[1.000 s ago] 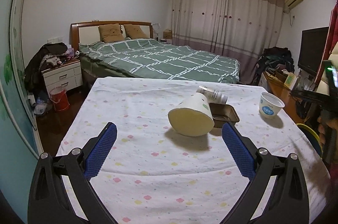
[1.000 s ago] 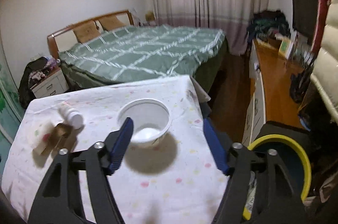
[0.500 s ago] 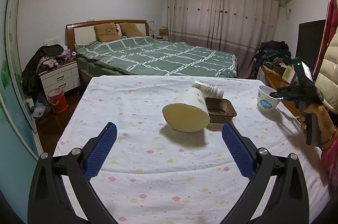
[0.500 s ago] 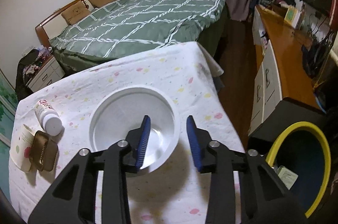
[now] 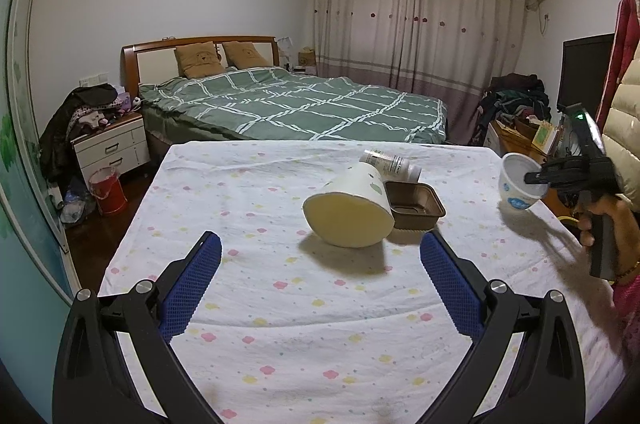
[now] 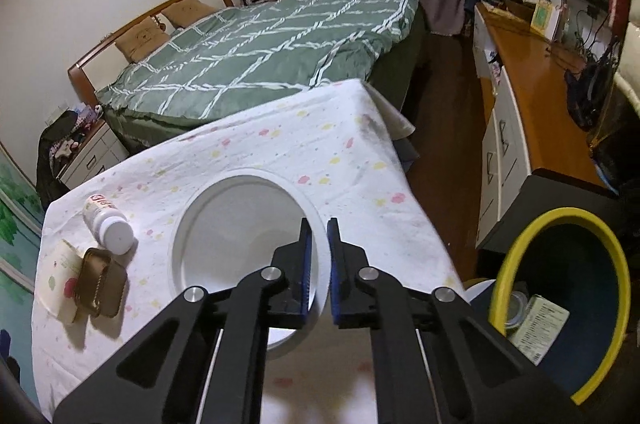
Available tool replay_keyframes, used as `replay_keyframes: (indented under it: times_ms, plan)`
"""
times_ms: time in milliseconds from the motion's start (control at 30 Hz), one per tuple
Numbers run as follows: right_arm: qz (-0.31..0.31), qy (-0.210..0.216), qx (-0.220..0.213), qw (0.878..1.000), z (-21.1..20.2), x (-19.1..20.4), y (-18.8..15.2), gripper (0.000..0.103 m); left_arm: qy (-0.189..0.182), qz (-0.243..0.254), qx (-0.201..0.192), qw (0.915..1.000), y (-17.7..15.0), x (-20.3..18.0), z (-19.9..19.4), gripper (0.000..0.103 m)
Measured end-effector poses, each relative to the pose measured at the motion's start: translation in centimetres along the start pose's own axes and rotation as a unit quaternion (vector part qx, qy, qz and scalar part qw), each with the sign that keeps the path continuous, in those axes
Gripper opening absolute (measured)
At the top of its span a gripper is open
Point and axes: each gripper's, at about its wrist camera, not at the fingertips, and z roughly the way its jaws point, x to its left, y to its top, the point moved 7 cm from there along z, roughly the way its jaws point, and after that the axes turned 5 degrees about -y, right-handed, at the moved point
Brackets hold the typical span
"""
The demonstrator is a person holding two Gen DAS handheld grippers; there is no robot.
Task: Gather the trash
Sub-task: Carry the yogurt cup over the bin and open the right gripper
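Left wrist view: the left tongs (image 5: 320, 250) stand spread wide above the worktop covered by a white cloth with small coloured flowers (image 5: 248, 296), holding nothing. Ahead of the two blue-padded fingers (image 5: 192, 284), slightly right of centre, a cream paper tub with green leaf print (image 5: 348, 209) lies on its side, its flat cream end facing the camera. Touching its right side is a brown rectangular foil tray (image 5: 416, 209), upright. Behind both lies a white plastic pill bottle with a printed label (image 5: 390, 163), on its side. None of these three items contacts the left tongs.

At the right edge of the same view, the right tongs (image 5: 534, 177) grip the rim of a white round plastic bowl with blue print (image 5: 518, 185). The bowl is tilted and raised clear of the worktop, casting a shadow on the cloth below.

Right wrist view: the right tongs (image 6: 318, 256) are drawn narrow, with the near rim of the white bowl (image 6: 240, 244) clamped between the pads; one pad lies inside the rim, the other outside. The bowl interior is empty. The pill bottle (image 6: 108, 224), foil tray (image 6: 98, 284) and paper tub (image 6: 56, 280) lie to the left, well apart from the right tongs. To the lower right, on the floor beside the worktop, stands a dark blue bin with a yellow rim (image 6: 560, 296), holding a printed carton (image 6: 538, 324).
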Motion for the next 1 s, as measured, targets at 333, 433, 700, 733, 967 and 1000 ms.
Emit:
replay_keyframes:
  times_ms: [333, 433, 700, 733, 967, 1000]
  plan:
    - [0.039, -0.026, -0.028, 0.998, -5.2, -7.2, -1.8, 0.008, 0.002, 0.013, 0.004, 0.9999, -0.4, -0.5, 0.2, 0.098]
    - [0.062, -0.056, -0.035, 0.996, -6.4, -11.3, -2.5, 0.008, 0.003, 0.016, 0.003, 0.9999, -0.4, -0.6, 0.2, 0.098]
    - [0.101, -0.109, -0.012, 0.989, -6.0, -18.6, -5.2, 0.008, 0.005, 0.017, 0.005, 0.9998, -0.5, -0.7, 0.2, 0.098]
    - [0.106, -0.114, -0.009, 0.988, -5.8, -19.4, -5.5, 0.008, 0.005, 0.017, 0.005, 0.9998, -0.5, -0.7, 0.2, 0.098]
    - [0.111, -0.134, 0.007, 0.985, -5.0, -20.9, -6.5, 0.021, 0.005, 0.017, 0.005, 0.9998, -0.4, -0.7, 0.2, 0.098]
    - [0.113, -0.137, 0.005, 0.984, -5.1, -21.0, -6.5, 0.026, 0.005, 0.018, 0.005, 0.9998, -0.4, -0.7, 0.2, 0.098]
